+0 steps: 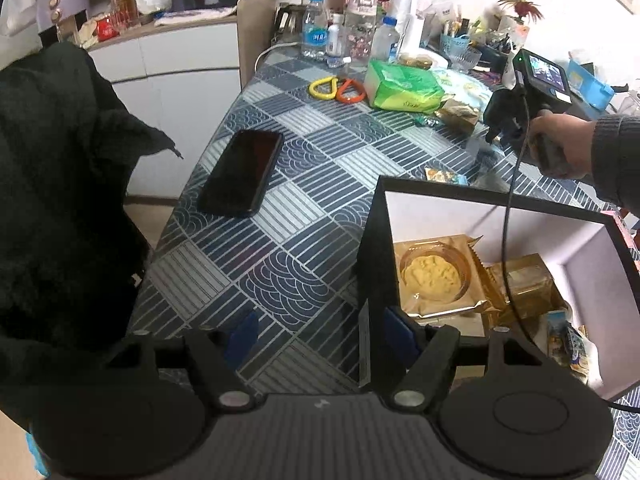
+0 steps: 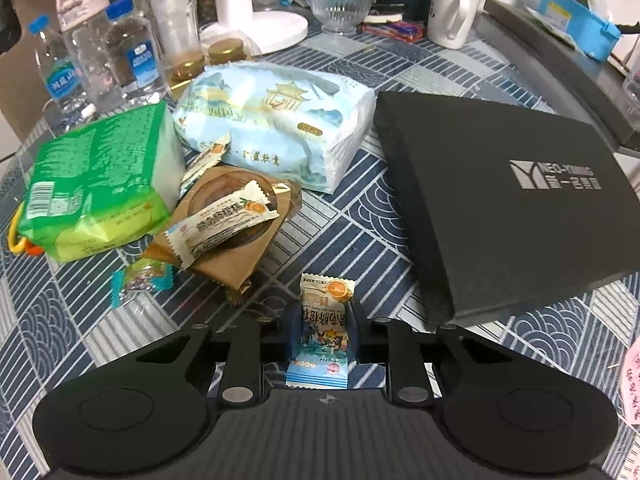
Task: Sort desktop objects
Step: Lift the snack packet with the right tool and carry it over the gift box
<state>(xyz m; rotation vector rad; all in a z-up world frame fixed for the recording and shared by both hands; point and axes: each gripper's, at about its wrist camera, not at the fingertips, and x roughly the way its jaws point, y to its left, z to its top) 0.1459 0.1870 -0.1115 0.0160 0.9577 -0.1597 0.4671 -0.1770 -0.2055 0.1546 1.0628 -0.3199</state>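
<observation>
Fingers (image 2: 322,316) of the right gripper pinch 1 snack packet (image 2: 321,332) (left's (image 1: 320,334) wide) beside the black lid (image 2: 500,208).

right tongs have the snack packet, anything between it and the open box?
Nothing visible. The right tongs grip the snack packet; in the left view only bare tablecloth lies between them and the open-topped box. The left tongs straddle its near wall.

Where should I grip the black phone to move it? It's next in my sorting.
Pinch the phone across its two long edges at mid-length, coming straight down from above. It lies flat, screen up, on the table, thin and narrow, with clear tablecloth either side.
</observation>
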